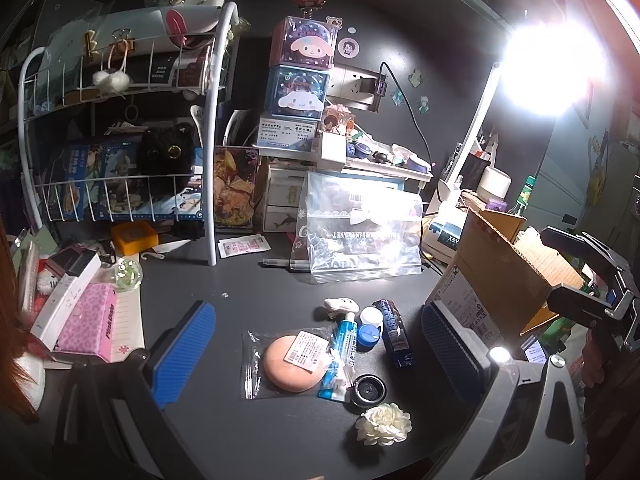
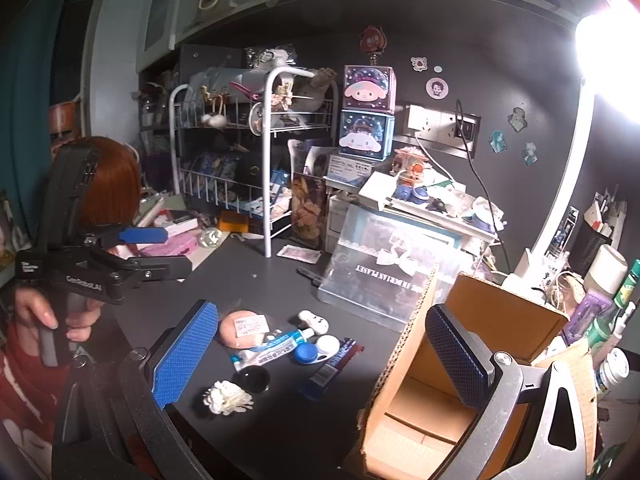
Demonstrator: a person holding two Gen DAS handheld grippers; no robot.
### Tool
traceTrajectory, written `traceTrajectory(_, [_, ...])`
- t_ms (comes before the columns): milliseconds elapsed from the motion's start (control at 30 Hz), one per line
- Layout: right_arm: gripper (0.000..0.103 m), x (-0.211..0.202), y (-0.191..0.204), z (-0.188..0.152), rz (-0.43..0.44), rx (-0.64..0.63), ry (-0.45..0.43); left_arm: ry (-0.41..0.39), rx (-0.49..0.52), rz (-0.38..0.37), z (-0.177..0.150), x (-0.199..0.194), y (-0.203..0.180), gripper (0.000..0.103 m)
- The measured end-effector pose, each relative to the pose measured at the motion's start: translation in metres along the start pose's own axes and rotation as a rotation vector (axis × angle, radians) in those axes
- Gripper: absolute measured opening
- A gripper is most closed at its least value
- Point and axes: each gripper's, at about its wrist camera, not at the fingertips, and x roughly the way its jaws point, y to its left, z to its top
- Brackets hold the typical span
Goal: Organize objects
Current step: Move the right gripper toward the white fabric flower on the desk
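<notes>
On the dark desk lies a cluster of small items: a peach puff in a clear bag (image 1: 294, 362) (image 2: 240, 328), a blue-white tube (image 1: 344, 344) (image 2: 276, 349), a blue-white lens case (image 1: 370, 326) (image 2: 318, 351), a dark blue wrapped bar (image 1: 394, 332) (image 2: 330, 368), a black round lid (image 1: 368, 390) (image 2: 251, 379), a white fabric flower (image 1: 384, 424) (image 2: 228, 397) and a small white figure (image 1: 342, 304) (image 2: 314, 319). My left gripper (image 1: 320, 356) is open above the cluster. My right gripper (image 2: 320, 356) is open, between the cluster and an open cardboard box (image 2: 460, 364) (image 1: 500, 280).
A white wire rack (image 1: 120, 140) (image 2: 248, 152) stands at back left. A clear zip bag (image 1: 360, 236) (image 2: 384, 272) leans behind the cluster. Pink boxes (image 1: 84, 320) lie at left. A bright desk lamp (image 1: 556, 68) and bottles (image 2: 612, 320) are at right.
</notes>
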Motion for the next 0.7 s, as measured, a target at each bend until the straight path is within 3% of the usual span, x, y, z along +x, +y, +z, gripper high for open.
traceTrajectory(700, [0.103,-0.0009,0.0052,-0.0016,-0.034,-0.002,-0.035,-0.007,0.013,0.014,0.0007,0.0013,0.0054,0.103])
